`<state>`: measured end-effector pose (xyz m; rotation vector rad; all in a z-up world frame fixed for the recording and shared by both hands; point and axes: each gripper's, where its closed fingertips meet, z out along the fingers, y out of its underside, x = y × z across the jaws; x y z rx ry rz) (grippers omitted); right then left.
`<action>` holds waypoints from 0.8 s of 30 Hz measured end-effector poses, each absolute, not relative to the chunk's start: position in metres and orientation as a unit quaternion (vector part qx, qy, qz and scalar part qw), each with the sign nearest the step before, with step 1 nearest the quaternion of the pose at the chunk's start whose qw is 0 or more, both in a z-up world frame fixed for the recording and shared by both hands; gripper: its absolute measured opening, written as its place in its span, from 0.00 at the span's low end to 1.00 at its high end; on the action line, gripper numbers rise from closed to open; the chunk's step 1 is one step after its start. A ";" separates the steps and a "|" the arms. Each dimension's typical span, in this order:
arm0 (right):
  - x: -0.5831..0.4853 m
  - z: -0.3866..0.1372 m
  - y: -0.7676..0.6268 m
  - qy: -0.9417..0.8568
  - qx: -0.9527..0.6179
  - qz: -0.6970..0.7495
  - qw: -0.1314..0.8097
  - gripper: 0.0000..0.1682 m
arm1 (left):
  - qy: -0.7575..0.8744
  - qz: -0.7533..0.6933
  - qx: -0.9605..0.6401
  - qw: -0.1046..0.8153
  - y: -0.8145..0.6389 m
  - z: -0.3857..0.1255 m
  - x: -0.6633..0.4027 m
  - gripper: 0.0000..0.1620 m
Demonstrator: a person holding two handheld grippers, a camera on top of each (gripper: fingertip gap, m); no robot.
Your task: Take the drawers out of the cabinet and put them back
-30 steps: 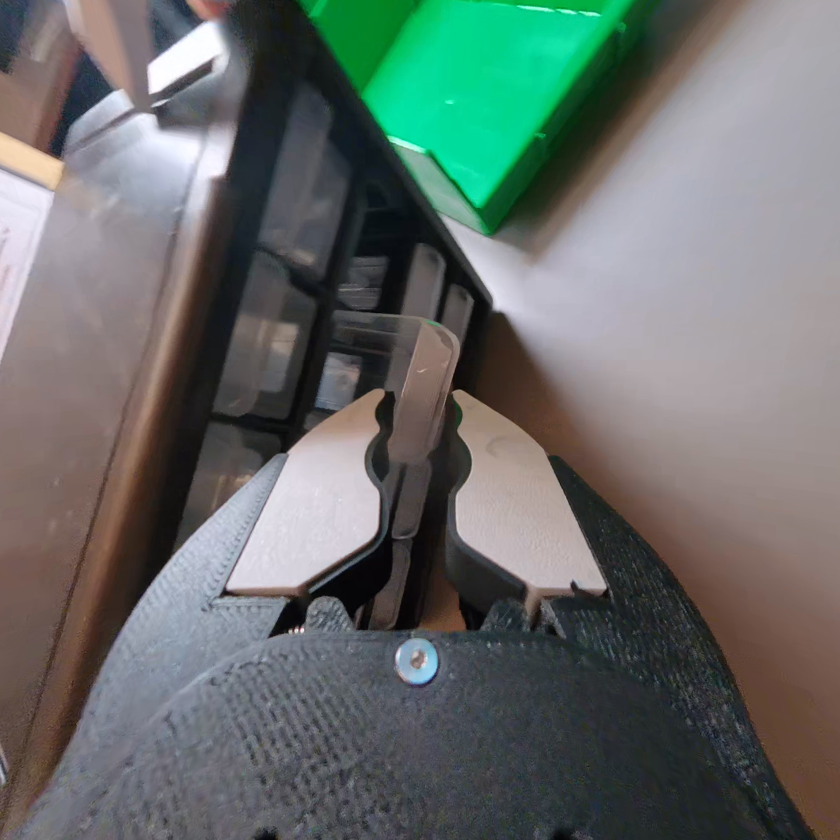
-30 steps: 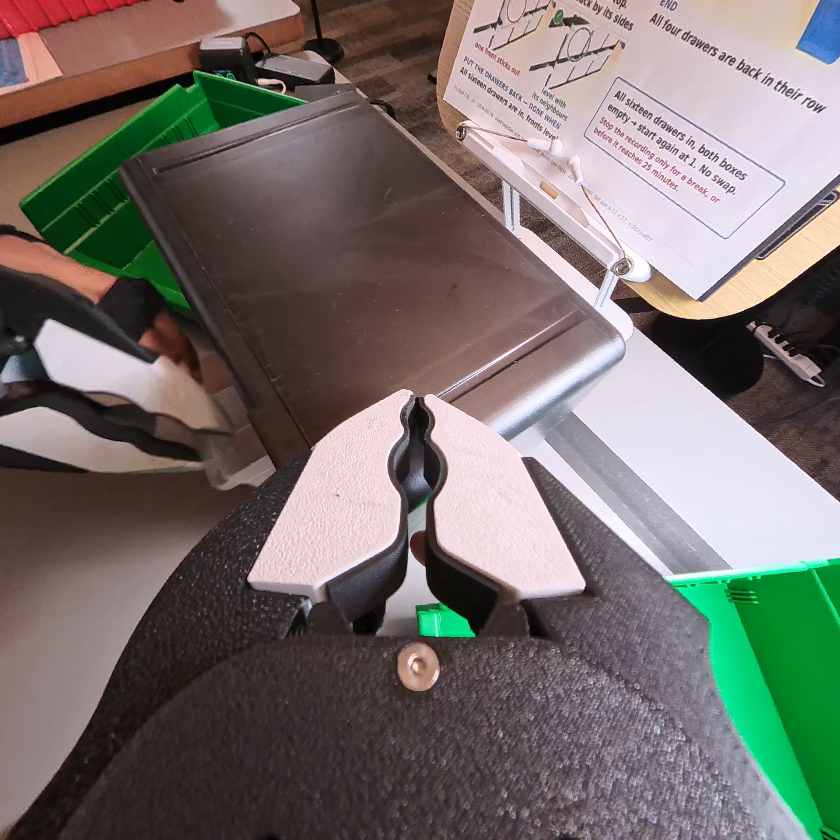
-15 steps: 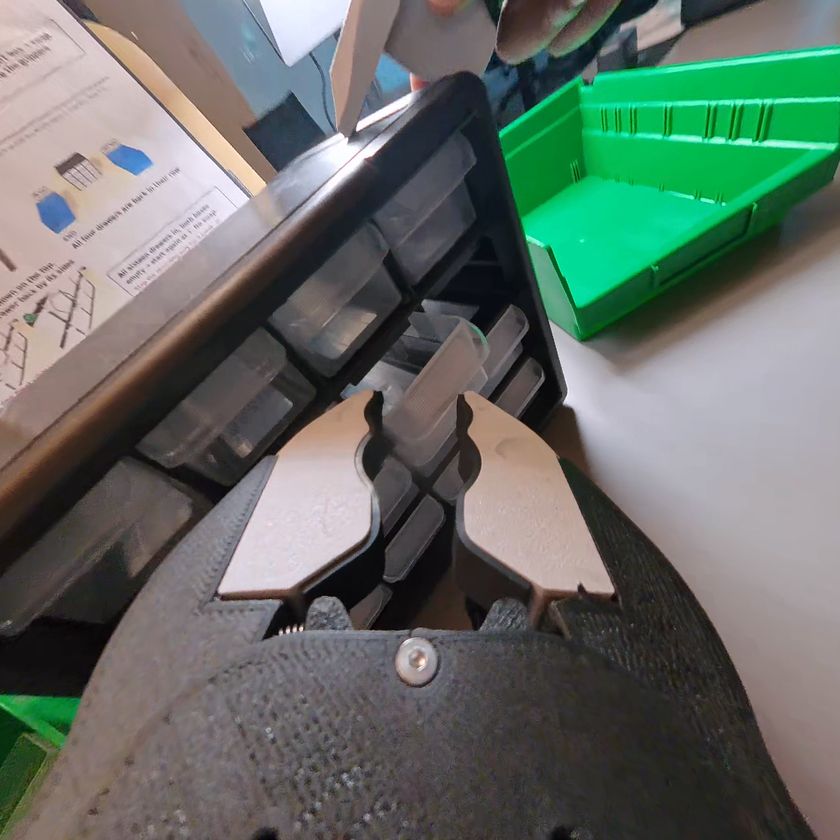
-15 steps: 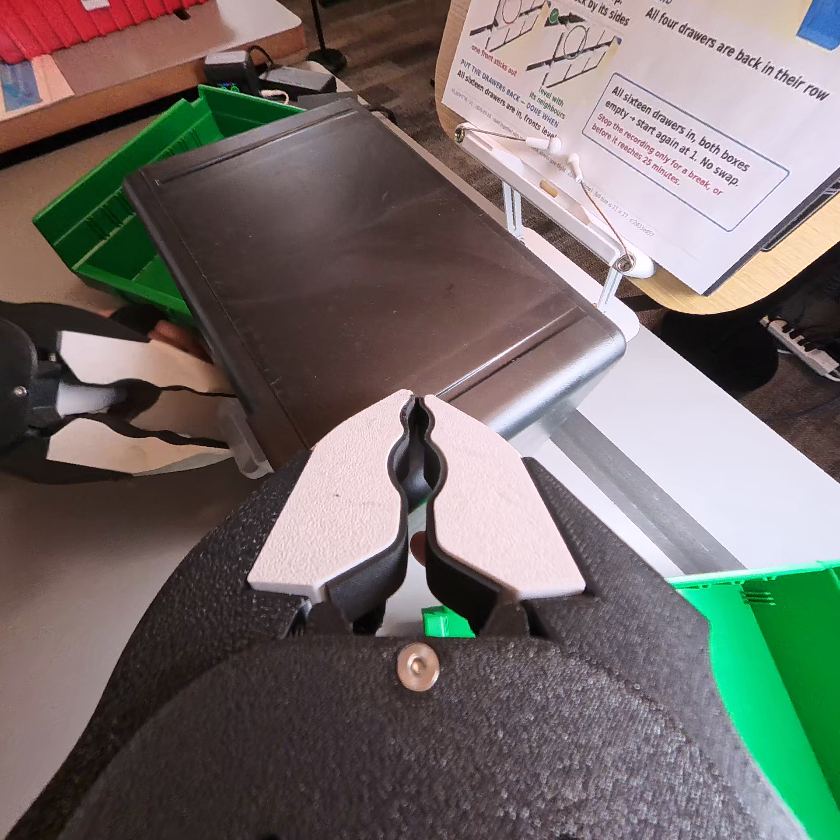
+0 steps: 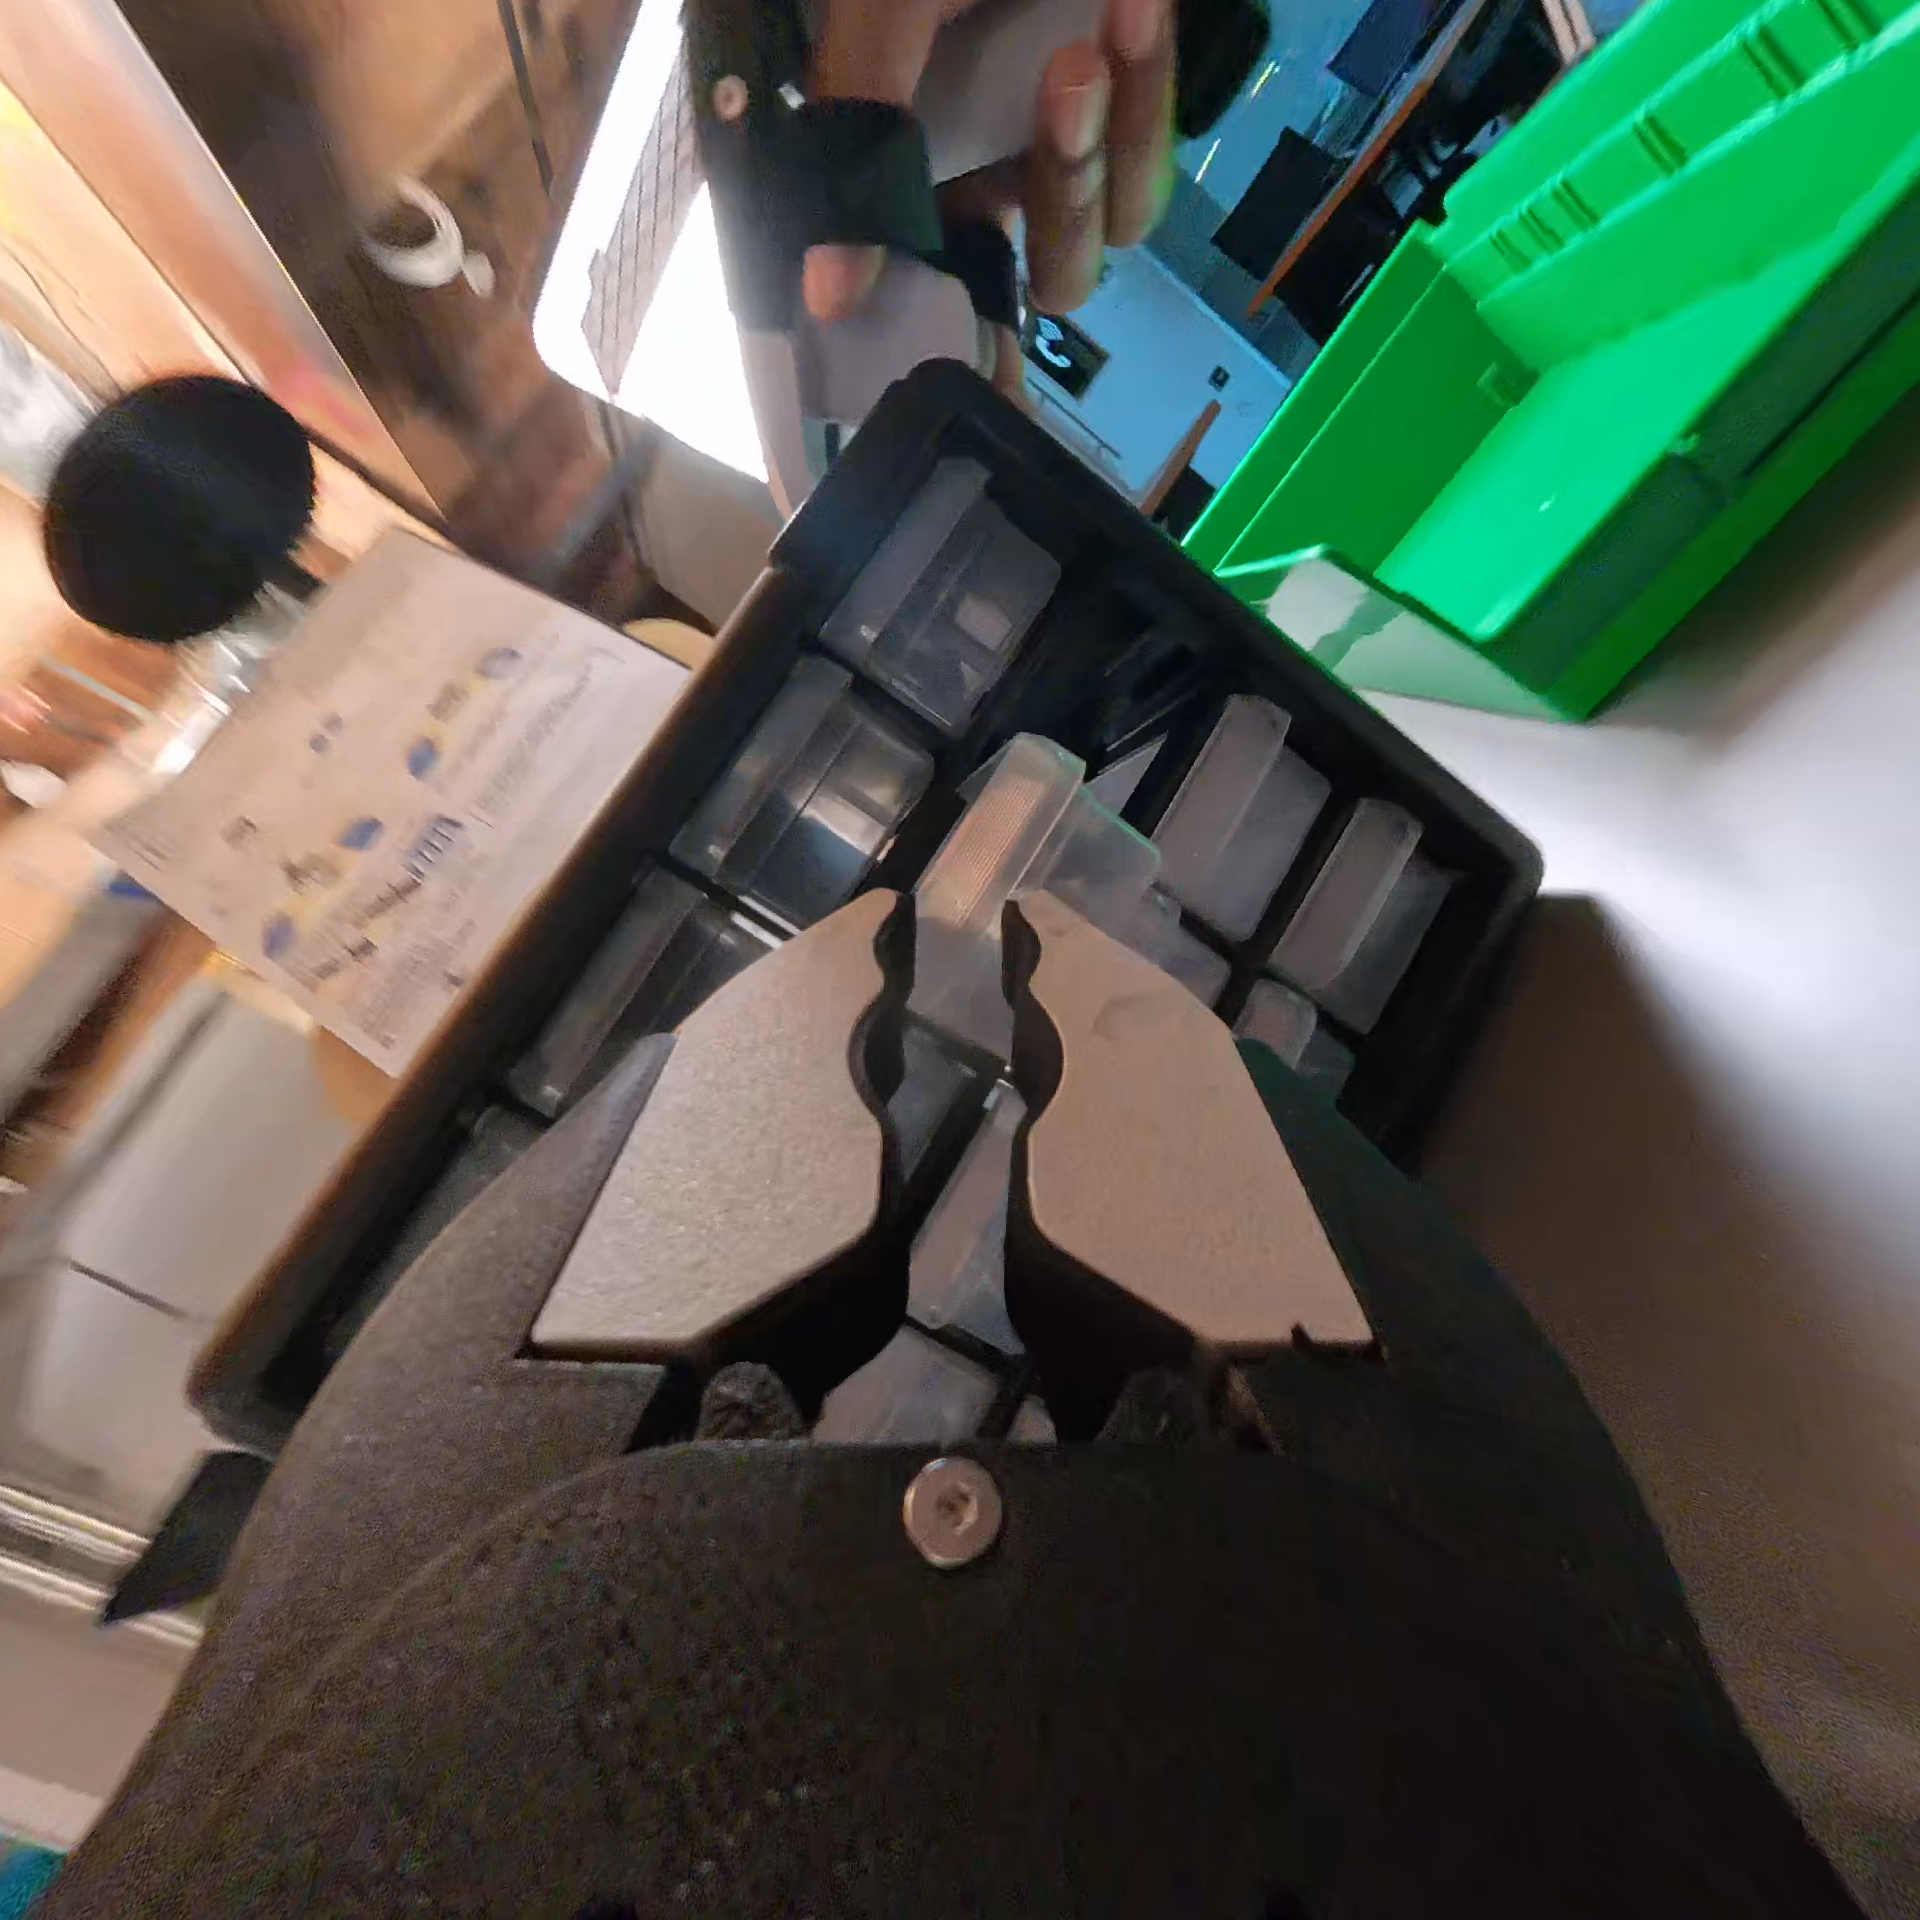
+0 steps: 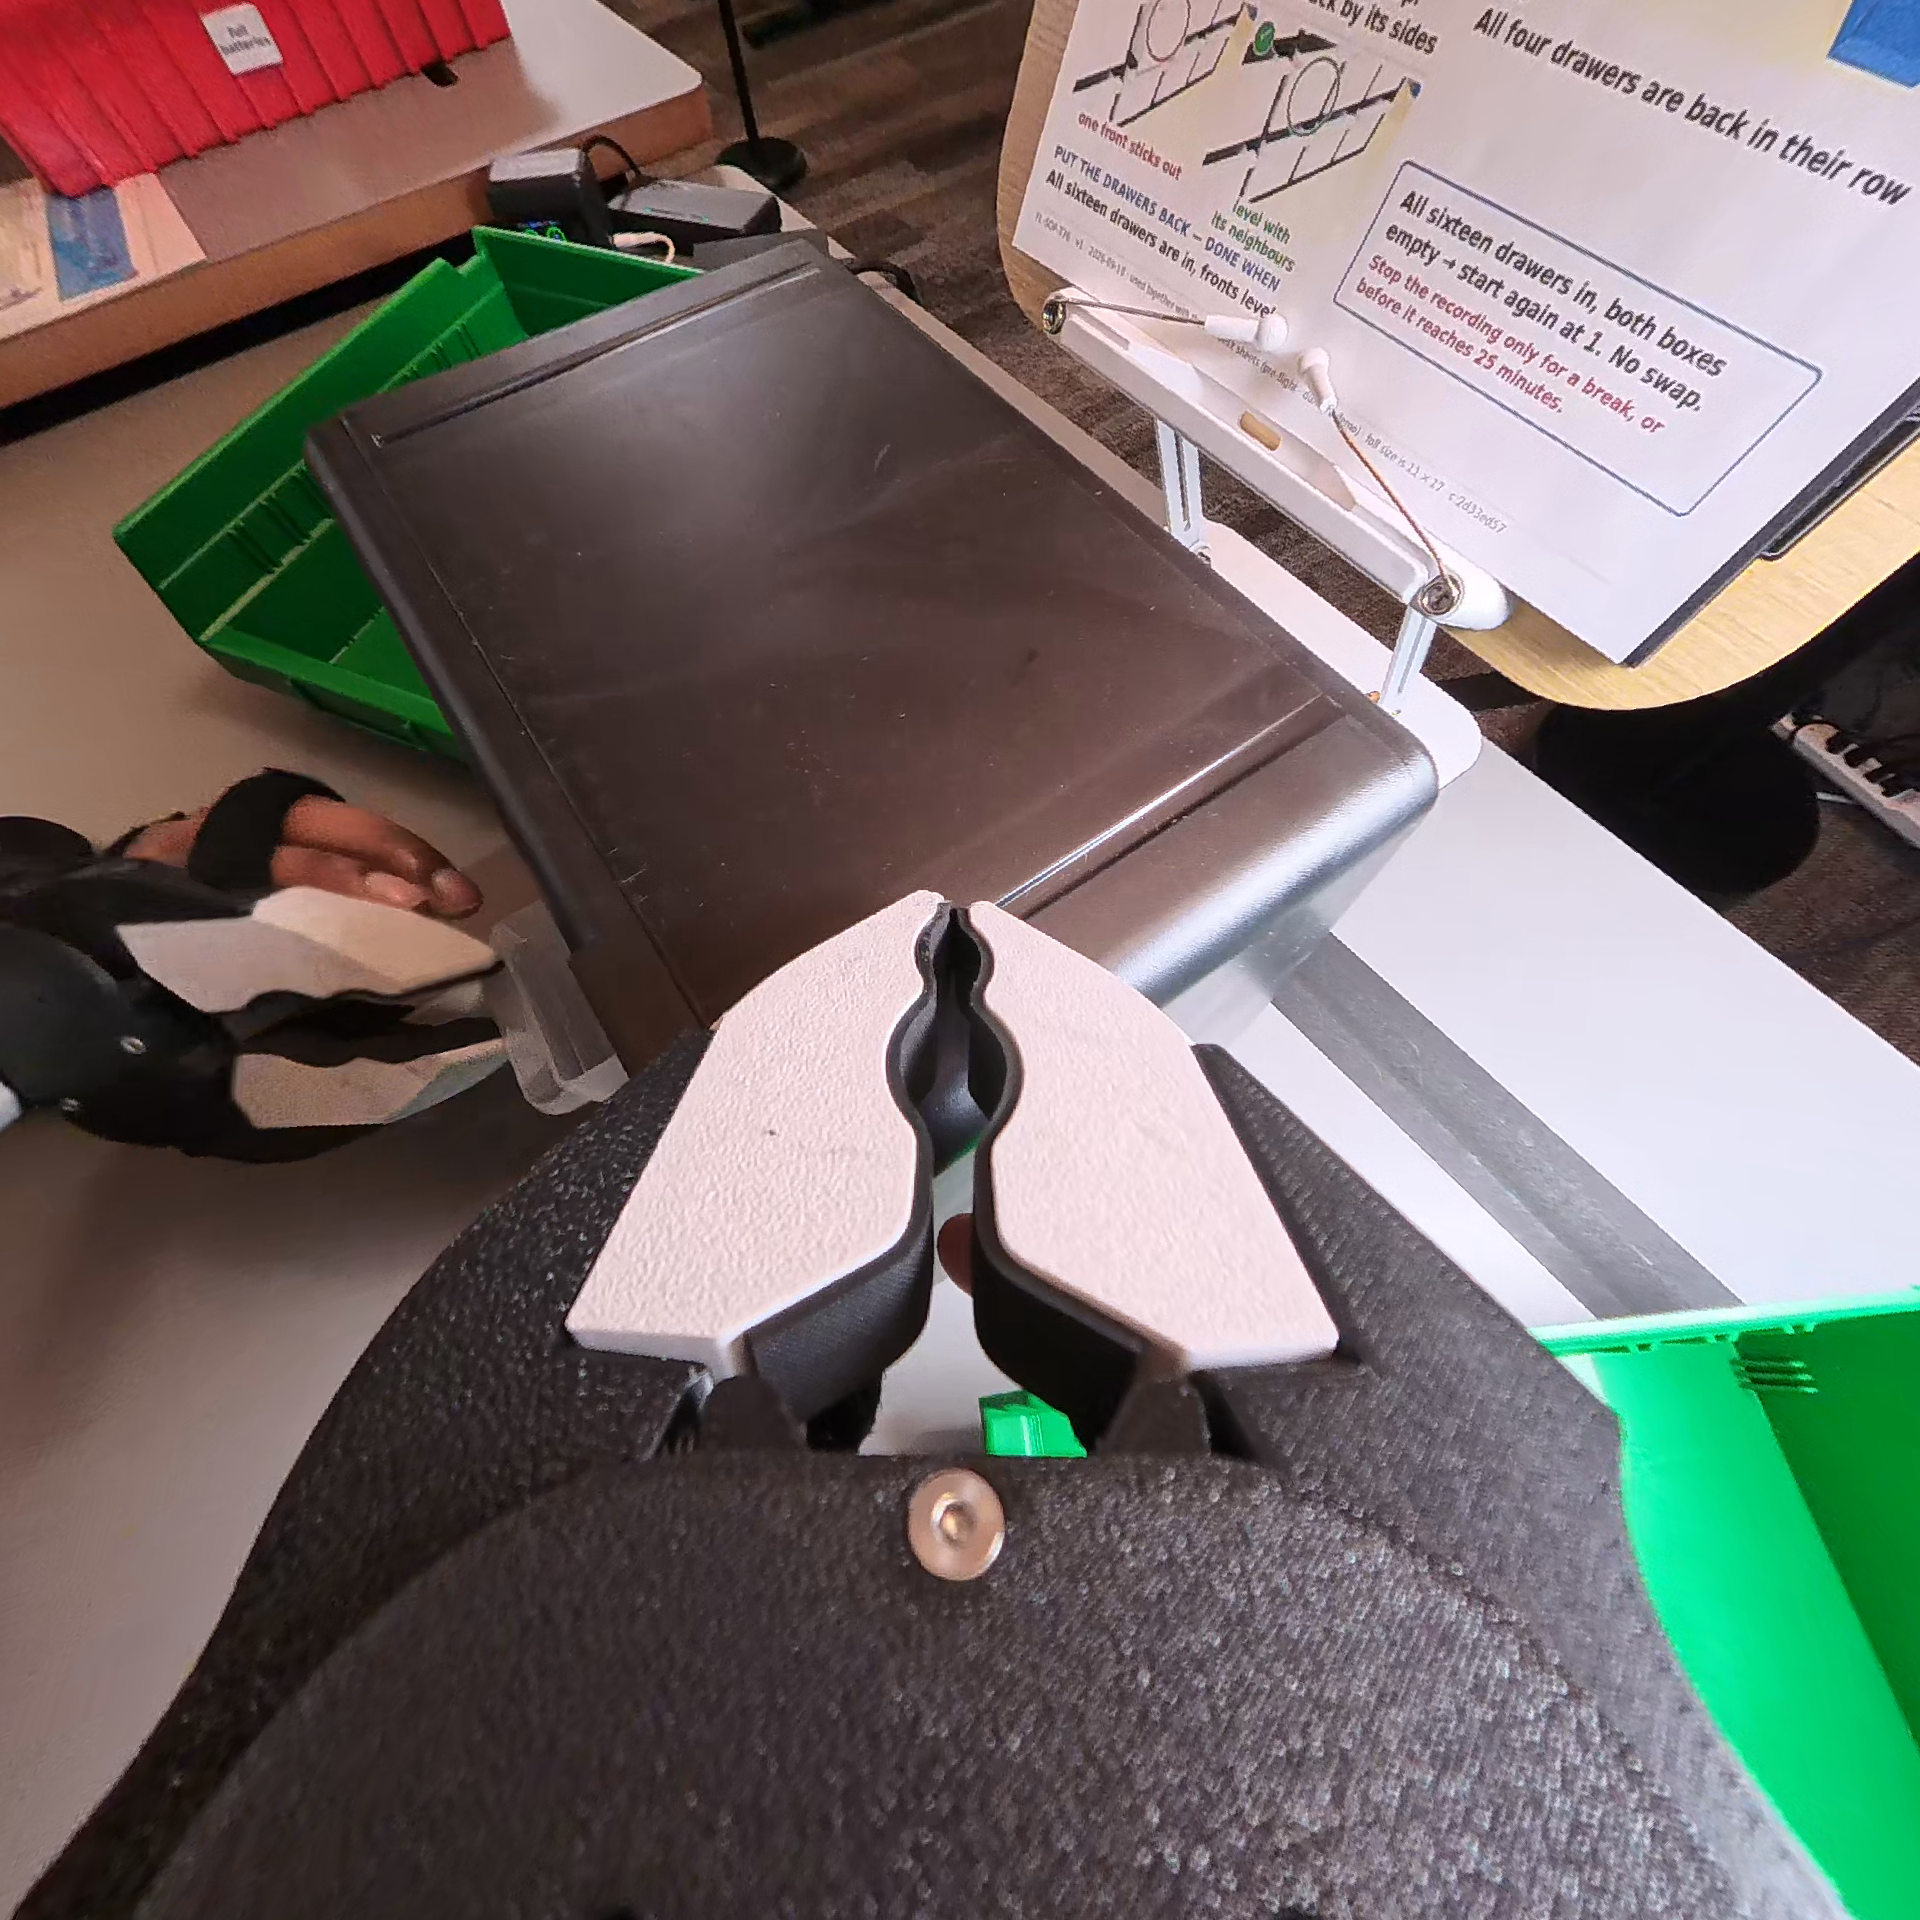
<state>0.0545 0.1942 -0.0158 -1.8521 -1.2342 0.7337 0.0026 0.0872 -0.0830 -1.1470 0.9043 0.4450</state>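
Note:
The black cabinet (image 5: pixel 1475 883) holds several clear drawers; one slot (image 5: pixel 1132 675) near its top stands empty. My left gripper (image 5: pixel 956 920) is shut on the front handle of a clear drawer (image 5: pixel 1023 821) that sticks out of the cabinet's front. In the right wrist view the cabinet's dark top (image 6: pixel 831 623) fills the middle, and the left gripper (image 6: pixel 488 997) holds the drawer (image 6: pixel 551 1029) at its front edge. My right gripper (image 6: pixel 951 914) is shut and empty, its tips at the near edge of the cabinet's top. It also shows in the left wrist view (image 5: pixel 831 343), above the cabinet.
A green bin (image 6: pixel 312 561) stands beyond the cabinet, also in the left wrist view (image 5: pixel 1558 499). A second green bin (image 6: pixel 1818 1507) is at the near right. An instruction sheet on a white stand (image 6: pixel 1455 260) stands behind the cabinet. The table is pale grey (image 6: pixel 156 1351).
My left gripper has swung round to face the cabinet's front more squarely, still gripping the clear drawer. The right gripper has stayed shut at the cabinet's top.

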 end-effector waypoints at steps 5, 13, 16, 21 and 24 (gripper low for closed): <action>0.054 -0.016 0.194 -0.482 -0.729 0.295 0.386 0.00 | 0.418 0.231 -0.499 0.723 0.089 -0.085 0.001 0.09; 0.055 -0.016 0.194 -0.479 -0.730 0.298 0.386 0.00 | 0.443 0.332 -0.440 0.707 0.108 -0.086 0.001 0.07; 0.055 -0.016 0.194 -0.480 -0.730 0.295 0.386 0.00 | 0.453 0.376 -0.424 0.689 0.117 -0.086 -0.001 0.06; 0.054 -0.016 0.195 -0.478 -0.732 0.298 0.383 0.00 | 0.440 0.379 -0.478 0.659 0.127 -0.086 -0.006 0.06; 0.054 -0.016 0.195 -0.476 -0.734 0.300 0.382 0.00 | 0.439 0.382 -0.516 0.629 0.128 -0.086 -0.006 0.06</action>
